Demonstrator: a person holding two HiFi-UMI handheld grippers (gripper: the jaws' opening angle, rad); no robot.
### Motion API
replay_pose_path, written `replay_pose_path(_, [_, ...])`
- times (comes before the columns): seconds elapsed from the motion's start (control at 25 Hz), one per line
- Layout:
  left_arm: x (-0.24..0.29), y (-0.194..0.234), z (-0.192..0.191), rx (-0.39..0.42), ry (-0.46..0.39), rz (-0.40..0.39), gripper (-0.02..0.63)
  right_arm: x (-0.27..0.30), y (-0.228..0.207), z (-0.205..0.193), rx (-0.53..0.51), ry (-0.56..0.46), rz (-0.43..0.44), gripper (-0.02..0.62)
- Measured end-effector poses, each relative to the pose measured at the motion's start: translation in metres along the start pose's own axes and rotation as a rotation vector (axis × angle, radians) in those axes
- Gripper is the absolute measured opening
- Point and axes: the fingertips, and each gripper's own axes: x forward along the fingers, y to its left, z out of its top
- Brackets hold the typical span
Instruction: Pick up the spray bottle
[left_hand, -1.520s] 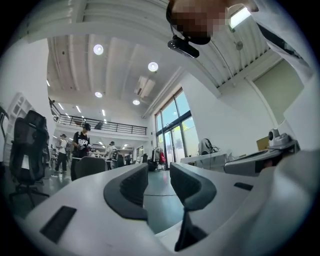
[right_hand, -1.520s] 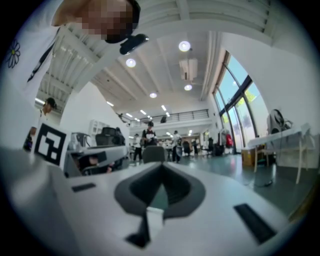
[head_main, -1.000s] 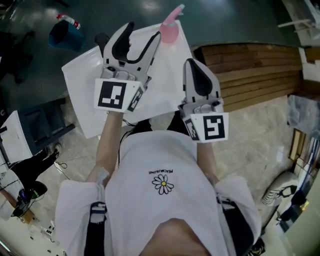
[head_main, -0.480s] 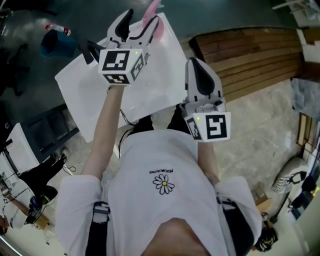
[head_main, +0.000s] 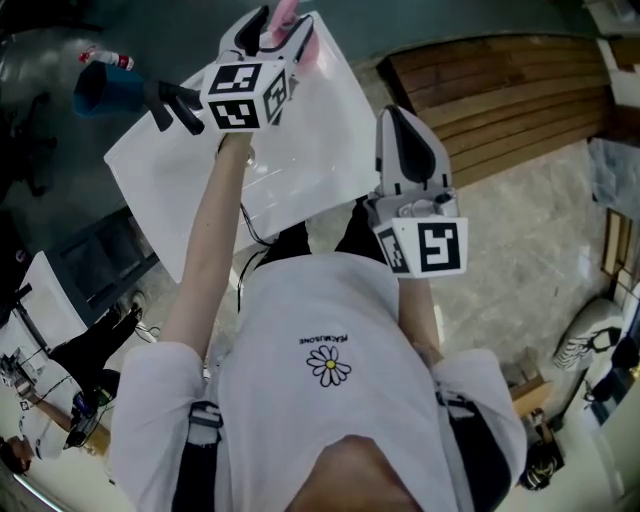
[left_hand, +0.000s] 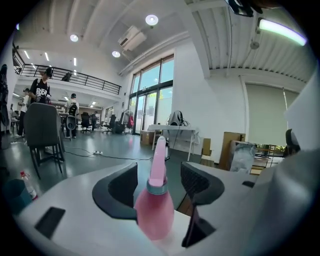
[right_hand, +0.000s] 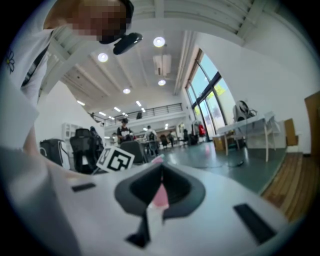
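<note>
A pink spray bottle (head_main: 285, 10) with a tall pink nozzle stands at the far edge of a white table (head_main: 200, 190). My left gripper (head_main: 281, 26) is stretched out to it, and its jaws are open on either side of the bottle (left_hand: 154, 212). In the left gripper view (left_hand: 159, 176) a gap shows between each pad and the bottle. My right gripper (head_main: 405, 120) hangs back over the table's near right corner with its tips together and nothing held. A sliver of the bottle (right_hand: 160, 196) shows beyond the right gripper (right_hand: 161, 170) in its own view.
A black flat object (head_main: 175, 102) lies on the table's left part. On the floor to the left stands a blue bucket (head_main: 100, 88) with a small bottle (head_main: 105, 58) beside it. Wooden slats (head_main: 500, 90) lie to the right. A dark chair (left_hand: 42, 132) and people stand far off.
My left gripper has reached forward and down until its jaws stand on both sides of the bottle. The right gripper has shifted only a little.
</note>
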Motion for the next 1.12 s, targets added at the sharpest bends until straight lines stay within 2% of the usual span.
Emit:
replay_pose_path(0.2, [0.012,-0.002,-0.013,0.012,0.046,-0.005,0.273,-0.001,-0.009,-0.002,-0.001,0.009,-0.010,0.029])
replay_pose_path(0.6, [0.018,0.003,-0.026,0.054,0.086,0.030,0.186,-0.004,-0.018,-0.010,0.006,0.028,-0.023,0.029])
replay_pose_path(1.12, [0.023,0.004,-0.025,0.069,0.077,0.032,0.173,0.000,-0.015,-0.016,0.010,0.036,-0.017,0.029])
